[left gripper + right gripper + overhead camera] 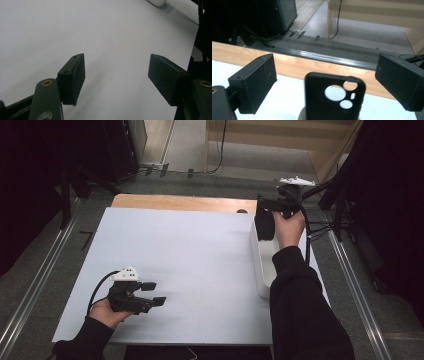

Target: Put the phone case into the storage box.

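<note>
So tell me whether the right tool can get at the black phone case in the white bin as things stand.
Probably yes. The right tool hangs just behind the black phone case, jaws spread wide on either side and not touching it. The case stands upright, poking out of the white bin, and nothing sits between them.

Your phone case (264, 224) stood in the bin (262, 270) at the frame's right, below the right gripper (270, 207); your left gripper (152, 293) sat lower left on the table (190, 250).
</note>
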The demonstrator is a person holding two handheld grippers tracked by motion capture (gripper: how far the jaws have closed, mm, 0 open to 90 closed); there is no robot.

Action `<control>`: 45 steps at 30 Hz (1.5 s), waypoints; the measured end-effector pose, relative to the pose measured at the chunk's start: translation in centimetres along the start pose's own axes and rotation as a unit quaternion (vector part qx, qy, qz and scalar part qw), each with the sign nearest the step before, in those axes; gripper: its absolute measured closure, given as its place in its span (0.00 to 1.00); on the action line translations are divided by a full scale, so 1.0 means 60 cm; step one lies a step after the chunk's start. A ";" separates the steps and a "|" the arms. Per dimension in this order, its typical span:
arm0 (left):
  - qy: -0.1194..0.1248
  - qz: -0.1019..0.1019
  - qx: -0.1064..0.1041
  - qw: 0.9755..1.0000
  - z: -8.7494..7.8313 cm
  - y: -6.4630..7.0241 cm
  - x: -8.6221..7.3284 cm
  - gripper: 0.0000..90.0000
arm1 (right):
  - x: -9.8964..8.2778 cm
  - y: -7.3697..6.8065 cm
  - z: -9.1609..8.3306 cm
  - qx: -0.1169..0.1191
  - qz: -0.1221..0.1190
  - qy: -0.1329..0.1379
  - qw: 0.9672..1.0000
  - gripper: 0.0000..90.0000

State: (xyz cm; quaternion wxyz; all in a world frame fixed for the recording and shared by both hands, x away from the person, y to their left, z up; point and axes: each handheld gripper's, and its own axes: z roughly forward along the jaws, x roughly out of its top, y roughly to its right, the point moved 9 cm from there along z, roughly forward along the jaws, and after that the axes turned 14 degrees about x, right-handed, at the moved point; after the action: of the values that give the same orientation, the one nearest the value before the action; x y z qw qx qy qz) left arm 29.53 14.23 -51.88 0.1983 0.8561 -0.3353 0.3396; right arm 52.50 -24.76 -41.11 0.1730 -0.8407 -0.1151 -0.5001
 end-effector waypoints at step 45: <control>-0.001 0.005 -0.009 1.000 -0.016 -0.006 -0.004 0.33 | -0.094 -0.190 -0.073 0.189 -0.020 -0.013 0.982 0.15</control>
State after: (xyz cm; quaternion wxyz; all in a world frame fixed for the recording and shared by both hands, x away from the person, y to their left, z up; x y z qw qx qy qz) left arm 29.21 15.11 -51.43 0.2037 0.8532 -0.3423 0.3366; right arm 42.16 -16.26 -42.14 0.3169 -0.7968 -0.2267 -0.4618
